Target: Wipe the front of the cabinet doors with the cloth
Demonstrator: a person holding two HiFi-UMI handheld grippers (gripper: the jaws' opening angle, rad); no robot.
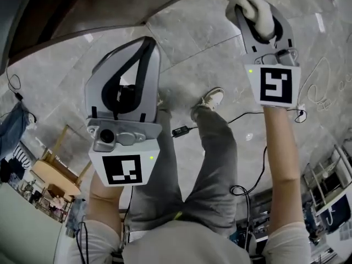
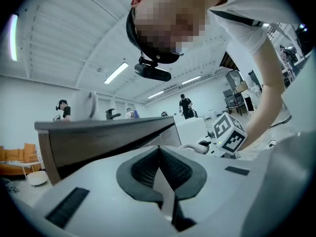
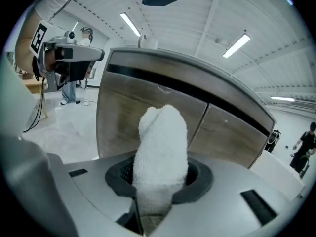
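Cloth (image 3: 160, 157), white and fluffy, stands bunched between the jaws of the right gripper (image 3: 160, 179), its rounded end sticking out past the fingertips toward the cabinet doors (image 3: 148, 115) straight ahead. Whether it touches the wood cannot be told.

The only print in sight is the black-and-white square marker on each gripper's cube: one just behind the left gripper (image 1: 147, 42) and one just behind the right.

Beneath both grippers lies a grey marbled tile floor (image 1: 203, 29), with a black cable (image 1: 242, 117) trailing under the right one. Far beyond the left gripper's left side stands an orange sofa (image 2: 17, 157). Ahead of it, past the cabinet's dark top edge, people (image 2: 185, 105) stand in a white hall. Strip lights (image 3: 237, 44) run across the ribbed white ceiling above the right gripper.

In its own view the left gripper's ribbed pads (image 2: 170, 169) meet at the tip with nothing between them. The right gripper's jaws are pressed in on the cloth from both sides. The wood-grain doors in front of it sit under a dark band, a thin seam dividing left from right.
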